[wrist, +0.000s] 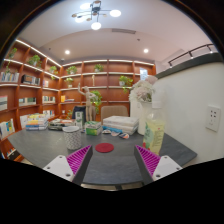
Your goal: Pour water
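Above the grey table (110,160) the gripper (108,160) hung released, holding nothing. On the far right stood a glass (154,133); reaching it seemed the next step before pouring.

One cam only, wide-angle, riding on the claw (105,160), looking fwd along its two fingers, which show at the bottom of the view. Sits low, just above the grey surface (115,165), facing across it toward wall shelves (40,85) far back. Ceiling lamp (95,13) in view overhead. No 2nd view to share.
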Tool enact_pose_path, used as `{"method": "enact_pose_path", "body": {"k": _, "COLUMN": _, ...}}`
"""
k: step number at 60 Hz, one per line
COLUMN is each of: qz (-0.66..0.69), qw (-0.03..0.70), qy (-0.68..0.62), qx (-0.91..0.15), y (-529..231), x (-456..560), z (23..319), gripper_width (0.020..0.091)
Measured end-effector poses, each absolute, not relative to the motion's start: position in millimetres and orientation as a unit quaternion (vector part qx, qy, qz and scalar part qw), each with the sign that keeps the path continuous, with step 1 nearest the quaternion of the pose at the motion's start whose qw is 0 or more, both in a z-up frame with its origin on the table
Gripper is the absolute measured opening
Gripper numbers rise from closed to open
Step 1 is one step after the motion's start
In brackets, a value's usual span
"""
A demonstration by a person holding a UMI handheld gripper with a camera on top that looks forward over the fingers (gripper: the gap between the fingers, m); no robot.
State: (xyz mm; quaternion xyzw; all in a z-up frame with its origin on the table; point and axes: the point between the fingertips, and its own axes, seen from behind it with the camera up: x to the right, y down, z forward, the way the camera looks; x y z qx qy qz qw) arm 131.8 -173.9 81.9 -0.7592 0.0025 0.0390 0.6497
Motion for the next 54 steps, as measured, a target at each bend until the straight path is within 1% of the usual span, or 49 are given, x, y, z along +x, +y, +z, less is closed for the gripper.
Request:
{"method": "enact_pose_path", "body": {"k": 5, "qz": 0.036, "qw": 0.647, "qy": 0.033, "qx": -0.761, "y": -171, "x": 172, "z": 65, "gripper_width": 0.0853}}
{"method": "enact_pose_path", "body": {"k": 12, "qz": 0.029, "qw": 0.640, "qy": 0.072, "qx": -0.764, "y": -153, "x": 218, "z": 53, "gripper_width": 0.0854}}
{"method": "enact_pose_path", "body": {"k": 19, "qz": -0.003, "qw": 0.652, "qy": 0.068, "qx": -0.755, "y": -125, "x": 253, "z": 55, "gripper_width": 0.0852}}
{"method": "enact_pose_path", "body": {"k": 29, "qz": -0.011, "qw": 0.659, "qy": 0.051, "qx": -0.750, "y": -80, "x": 270, "z": 58, "gripper_width": 0.0853}}
{"method": "enact_pose_path", "body": {"k": 32, "qz": -0.008, "qw": 0.664, "qy": 0.053, "qx": -0.746, "y": -70, "x": 274, "z": 62, "gripper_width": 0.0832}}
{"method": "enact_pose_path", "body": {"k": 35, "qz": 0.000, "qw": 0.669, "qy": 0.048, "qx": -0.742, "y": -62, "x": 272, "z": 65, "gripper_width": 0.0777}}
{"method": "enact_pose_path", "body": {"k": 39, "qz": 0.004, "qw": 0.671, "qy": 0.045, "qx": -0.740, "y": -55, "x": 272, "z": 65, "gripper_width": 0.0676}}
{"method": "enact_pose_path", "body": {"k": 41, "qz": 0.006, "qw": 0.669, "qy": 0.043, "qx": -0.742, "y": -52, "x": 271, "z": 65, "gripper_width": 0.0605}}
{"method": "enact_pose_path", "body": {"k": 42, "qz": 0.007, "qw": 0.669, "qy": 0.041, "qx": -0.742, "y": -51, "x": 270, "z": 64, "gripper_width": 0.0545}}
{"method": "enact_pose_path", "body": {"k": 43, "qz": 0.007, "qw": 0.669, "qy": 0.041, "qx": -0.742, "y": -50, "x": 270, "z": 64, "gripper_width": 0.0516}}
{"method": "enact_pose_path", "body": {"k": 44, "qz": 0.005, "qw": 0.669, "qy": 0.041, "qx": -0.742, "y": -50, "x": 269, "z": 64, "gripper_width": 0.0515}}
{"method": "enact_pose_path", "body": {"k": 46, "qz": 0.004, "qw": 0.670, "qy": 0.040, "qx": -0.741, "y": -49, "x": 269, "z": 64, "gripper_width": 0.0478}}
{"method": "enact_pose_path", "body": {"k": 47, "qz": 0.004, "qw": 0.671, "qy": 0.040, "qx": -0.741, "y": -48, "x": 269, "z": 65, "gripper_width": 0.0474}}
{"method": "enact_pose_path", "body": {"k": 50, "qz": 0.003, "qw": 0.672, "qy": 0.040, "qx": -0.739, "y": -48, "x": 269, "z": 65, "gripper_width": 0.0393}}
{"method": "enact_pose_path", "body": {"k": 53, "qz": -0.006, "qw": 0.673, "qy": 0.046, "qx": -0.738, "y": -47, "x": 273, "z": 65, "gripper_width": 0.0349}}
{"method": "enact_pose_path", "body": {"k": 54, "qz": -0.011, "qw": 0.674, "qy": 0.047, "qx": -0.737, "y": -49, "x": 272, "z": 64, "gripper_width": 0.0348}}
